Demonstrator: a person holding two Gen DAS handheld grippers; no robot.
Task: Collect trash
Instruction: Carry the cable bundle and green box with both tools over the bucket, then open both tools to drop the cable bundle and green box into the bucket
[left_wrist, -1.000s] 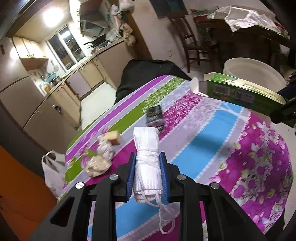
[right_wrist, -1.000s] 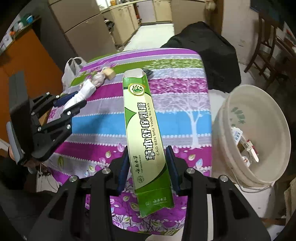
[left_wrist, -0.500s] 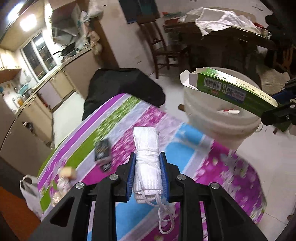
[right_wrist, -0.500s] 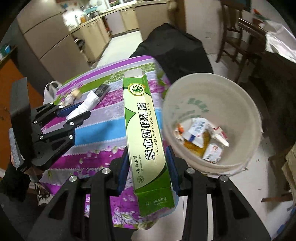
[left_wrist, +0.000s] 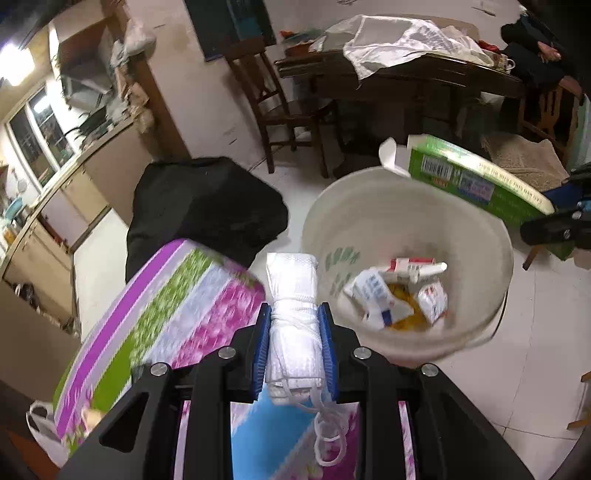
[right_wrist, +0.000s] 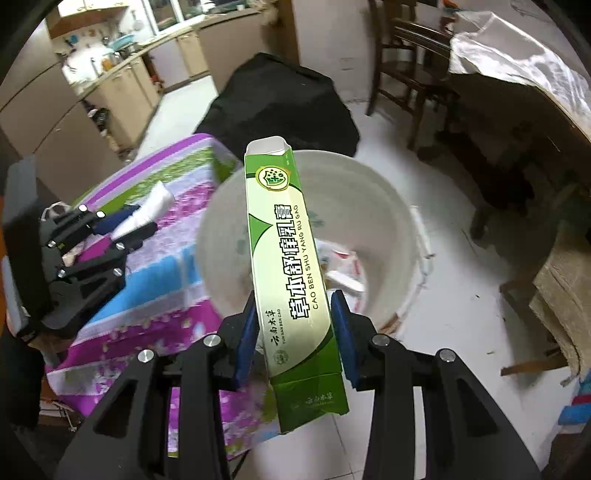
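The left tool (left_wrist: 294, 345) pinches one rolled white cloth bundle (left_wrist: 292, 295) tied with string, its blue pads pressed on both sides and the string ends dangling free. It hangs over the near edge of the tabletop (left_wrist: 166, 306), just left of the white bucket (left_wrist: 491, 236), apparently so the bundle can drop in once released. The right tool (right_wrist: 295, 338) pinches one long green carton (right_wrist: 288, 258) by its lower half; the open far end pokes out over the bucket's mouth, which looks like a lineup for a clean fall. So two pieces of trash are held, one per tool, both at the single bucket. Inside it lie several crumpled packets and one small tube (left_wrist: 424, 268); the exact packet count is too blurred to tell.
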